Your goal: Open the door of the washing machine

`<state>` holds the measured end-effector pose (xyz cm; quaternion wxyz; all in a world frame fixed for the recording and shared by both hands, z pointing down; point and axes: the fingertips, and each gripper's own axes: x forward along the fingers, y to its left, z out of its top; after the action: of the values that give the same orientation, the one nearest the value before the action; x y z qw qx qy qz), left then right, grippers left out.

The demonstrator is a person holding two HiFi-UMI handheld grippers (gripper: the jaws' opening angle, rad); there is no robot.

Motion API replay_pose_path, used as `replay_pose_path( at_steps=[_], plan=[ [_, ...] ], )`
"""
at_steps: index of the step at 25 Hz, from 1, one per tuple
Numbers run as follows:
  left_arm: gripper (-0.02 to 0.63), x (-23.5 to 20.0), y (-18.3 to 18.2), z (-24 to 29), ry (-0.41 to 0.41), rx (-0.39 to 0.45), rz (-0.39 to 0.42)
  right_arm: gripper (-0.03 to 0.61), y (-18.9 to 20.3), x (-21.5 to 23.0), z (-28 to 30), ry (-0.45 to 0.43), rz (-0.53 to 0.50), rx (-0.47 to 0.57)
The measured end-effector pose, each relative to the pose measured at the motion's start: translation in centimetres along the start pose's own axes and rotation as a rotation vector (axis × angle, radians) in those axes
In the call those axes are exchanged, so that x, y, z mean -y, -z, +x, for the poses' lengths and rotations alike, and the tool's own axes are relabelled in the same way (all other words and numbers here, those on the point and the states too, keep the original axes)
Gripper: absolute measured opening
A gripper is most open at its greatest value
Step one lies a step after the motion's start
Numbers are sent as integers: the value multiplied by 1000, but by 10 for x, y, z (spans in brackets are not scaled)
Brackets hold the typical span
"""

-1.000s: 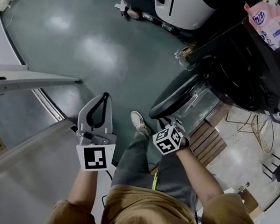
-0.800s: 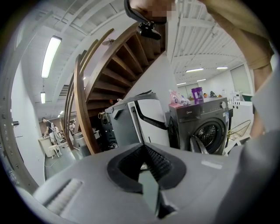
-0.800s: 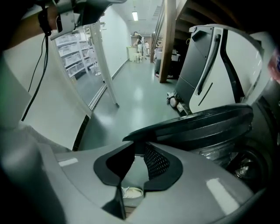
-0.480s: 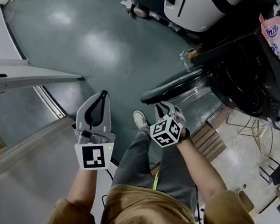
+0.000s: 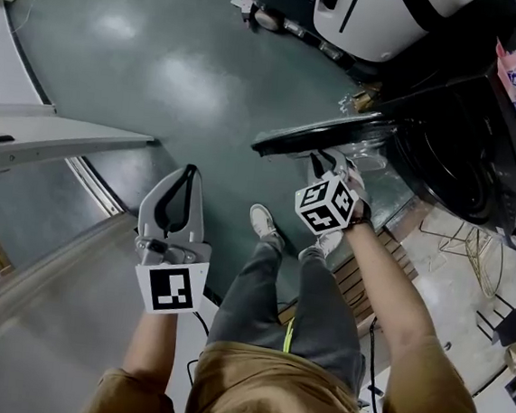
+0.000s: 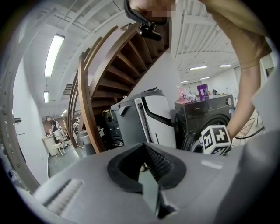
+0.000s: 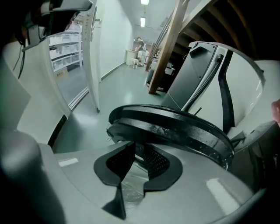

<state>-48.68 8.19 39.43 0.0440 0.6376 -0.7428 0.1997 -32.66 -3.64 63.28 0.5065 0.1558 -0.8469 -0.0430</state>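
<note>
Pinching lower rim of door (image 5: 319,139) w/ R gripper (image 7: 139,148), jaws nearly together on thin edge. Holding L gripper (image 5: 188,176) closed, empty, low over floor (image 5: 161,83), well apart from door. Door swung wide, edge-on, out from front of washing machine (image 5: 483,132). Prob. handles as stiff ring w/ glass bowl: fairly heavy, glossy so slippery, free on hinge. Best hold at rim opp. hinge; firm pinch, follow arc, no yanking.

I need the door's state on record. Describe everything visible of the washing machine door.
The door is a round, glossy black ring with a clear bulging window, swung wide open from the dark washing machine. In the head view it shows nearly edge-on above the floor. The right tongs are closed on its rim.
</note>
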Motion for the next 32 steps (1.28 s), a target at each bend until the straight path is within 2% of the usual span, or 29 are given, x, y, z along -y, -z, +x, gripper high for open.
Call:
replay_pose_path(
  at_steps=[13, 16, 20, 27, 30, 32],
  plan=[
    [60, -22, 2, -2, -47, -2, -11, 66, -54, 68, 36, 132, -90, 37],
    [60, -23, 7, -4, -52, -17, -15, 67, -62, 85, 43, 140, -46, 29],
    [60, -23, 10, -6, -56, -25, -21, 67, -72, 107, 49, 160, -42, 28],
    [60, -23, 7, -1, -47, -12, -28, 64, -75, 124, 24, 181, 90, 112],
    [60, -17, 1, 5, -30, 1, -27, 6, -64, 120, 10, 162, 112, 120],
    [60, -12, -4, 9, -15, 9, -27, 5, -60, 118, -5, 141, 137, 137]
  ],
)
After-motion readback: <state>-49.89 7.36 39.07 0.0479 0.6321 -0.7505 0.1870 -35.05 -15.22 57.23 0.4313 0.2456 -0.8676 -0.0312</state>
